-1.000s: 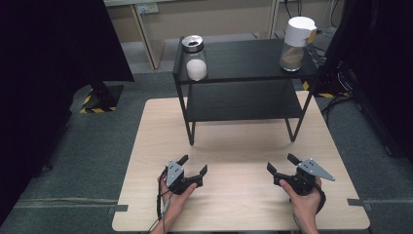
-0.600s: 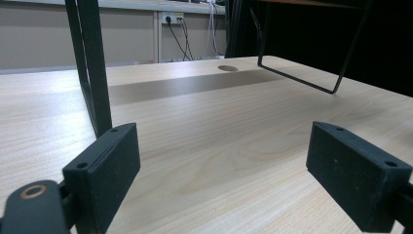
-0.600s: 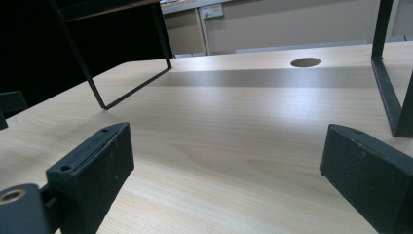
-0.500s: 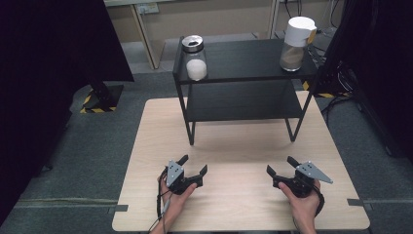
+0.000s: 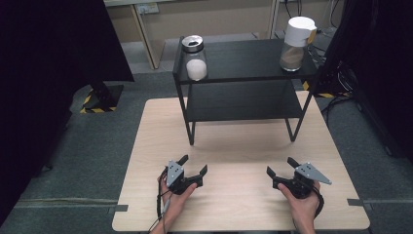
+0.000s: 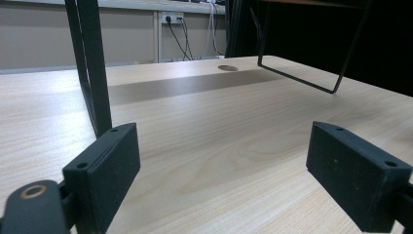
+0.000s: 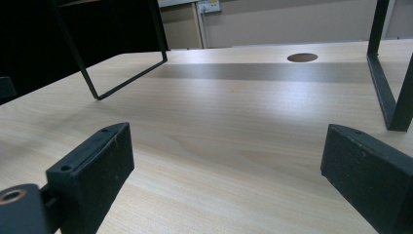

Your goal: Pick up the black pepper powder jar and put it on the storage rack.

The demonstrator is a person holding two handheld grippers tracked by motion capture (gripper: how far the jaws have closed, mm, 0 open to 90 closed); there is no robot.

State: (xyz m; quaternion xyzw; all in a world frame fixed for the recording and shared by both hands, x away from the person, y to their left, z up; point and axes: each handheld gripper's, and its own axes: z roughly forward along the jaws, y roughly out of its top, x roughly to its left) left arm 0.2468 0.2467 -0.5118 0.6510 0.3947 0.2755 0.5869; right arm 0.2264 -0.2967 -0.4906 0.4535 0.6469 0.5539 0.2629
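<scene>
Two claws rest low on the table (image 5: 234, 141), both in front of the rack (image 5: 243, 97) and well apart from it. Left claw (image 5: 195, 165) sits before the rack's left leg, long axis pointing toward the rack, slightly rightward; jaws spread wide, nothing between them. Right claw (image 5: 283, 166) sits before the rack's right leg, pointing toward the rack, slightly leftward; jaws also wide apart, empty. Both are black, with a grey three-cornered plate on top. On the rack's top shelf: jar (image 5: 195, 58) with white contents at the left end, white-capped jar (image 5: 296, 44) at the right end, both upright.
</scene>
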